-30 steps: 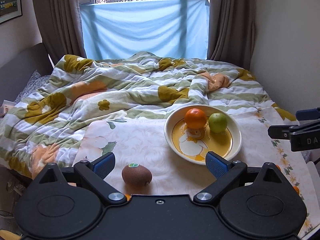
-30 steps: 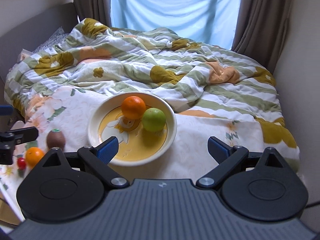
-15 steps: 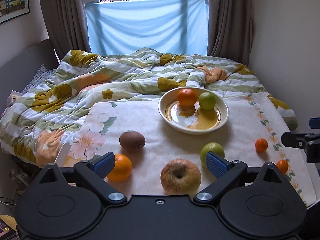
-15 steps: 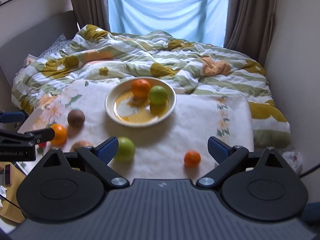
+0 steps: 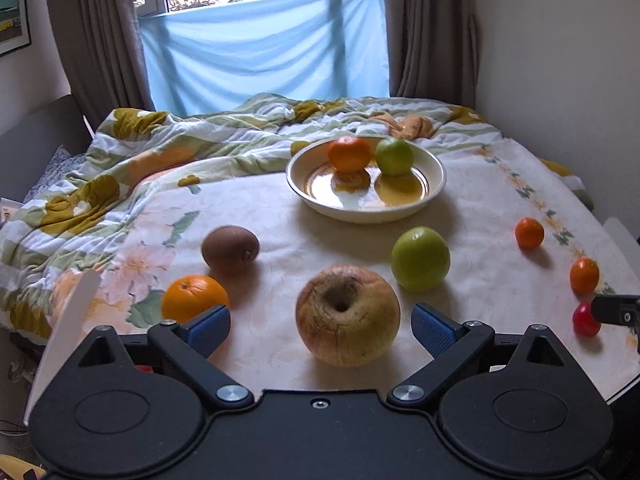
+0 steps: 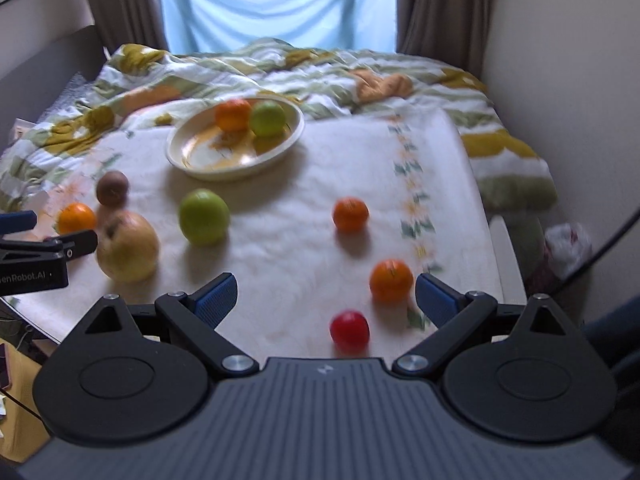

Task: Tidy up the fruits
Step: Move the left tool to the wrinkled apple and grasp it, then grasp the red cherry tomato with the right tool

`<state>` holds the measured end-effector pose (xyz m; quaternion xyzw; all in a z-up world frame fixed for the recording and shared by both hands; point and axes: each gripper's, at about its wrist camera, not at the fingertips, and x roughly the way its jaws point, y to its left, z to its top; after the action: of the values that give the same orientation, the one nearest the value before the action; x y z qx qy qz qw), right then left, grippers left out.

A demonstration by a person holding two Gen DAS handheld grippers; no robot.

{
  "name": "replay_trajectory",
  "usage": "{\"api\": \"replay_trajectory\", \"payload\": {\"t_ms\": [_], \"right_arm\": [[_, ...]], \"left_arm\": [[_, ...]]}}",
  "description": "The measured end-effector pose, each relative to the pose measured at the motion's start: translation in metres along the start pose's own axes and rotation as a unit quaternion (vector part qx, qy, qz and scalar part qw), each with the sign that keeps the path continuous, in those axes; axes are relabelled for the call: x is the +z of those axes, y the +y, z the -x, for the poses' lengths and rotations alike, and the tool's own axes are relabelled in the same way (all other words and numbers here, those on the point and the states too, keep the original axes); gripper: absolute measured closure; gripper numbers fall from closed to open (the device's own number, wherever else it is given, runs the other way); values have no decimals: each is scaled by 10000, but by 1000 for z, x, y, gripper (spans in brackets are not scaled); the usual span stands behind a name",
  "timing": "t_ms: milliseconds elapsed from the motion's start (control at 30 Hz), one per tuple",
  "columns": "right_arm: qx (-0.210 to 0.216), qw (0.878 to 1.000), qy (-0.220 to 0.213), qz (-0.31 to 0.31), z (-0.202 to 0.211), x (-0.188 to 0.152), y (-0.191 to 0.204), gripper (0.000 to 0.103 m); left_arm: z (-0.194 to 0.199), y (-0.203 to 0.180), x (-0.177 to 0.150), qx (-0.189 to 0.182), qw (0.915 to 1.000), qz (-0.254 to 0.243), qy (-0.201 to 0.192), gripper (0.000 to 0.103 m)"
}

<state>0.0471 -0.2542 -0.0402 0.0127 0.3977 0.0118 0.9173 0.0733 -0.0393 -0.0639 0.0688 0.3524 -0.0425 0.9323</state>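
A cream plate on the floral cloth holds an orange and a green apple. Loose on the cloth lie a large yellowish apple, a green apple, a kiwi, an orange, two small oranges and a small red fruit. My left gripper is open, the yellowish apple between its fingertips. My right gripper is open above the red fruit.
A rumpled striped floral duvet covers the bed behind the cloth. Curtains and a blue sheet over the window stand at the back, a wall on the right. The cloth's near edge drops off toward me; a white bag lies on the floor right.
Both grippers have pulled back and lower toward the near edge, bringing the loose fruits into view. The yellowish apple now sits between the left fingertips. The right view is blurred by motion.
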Motion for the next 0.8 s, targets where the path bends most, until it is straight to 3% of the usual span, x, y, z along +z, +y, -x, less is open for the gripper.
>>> {"api": "replay_trajectory", "payload": {"t_ms": [233,533,700,800], "right_arm": [[-124,9994,248,-205,-24,-29,-3,0],[-289,9991,262,-192,-37,-37,-6,0],[-256,9988,356,-213,-41,-39,-7,0],[-253,9988,365,-212,-42,-40,-6,0]], "left_arm": [[-30,-2,-9,-123,9999,63,89,4],[-47,0,-6,-388,9987,255,229,10],[-51,3,-6,-600,9966,454,327,25],[-49,0,-6,-565,9970,400,335,25]]}}
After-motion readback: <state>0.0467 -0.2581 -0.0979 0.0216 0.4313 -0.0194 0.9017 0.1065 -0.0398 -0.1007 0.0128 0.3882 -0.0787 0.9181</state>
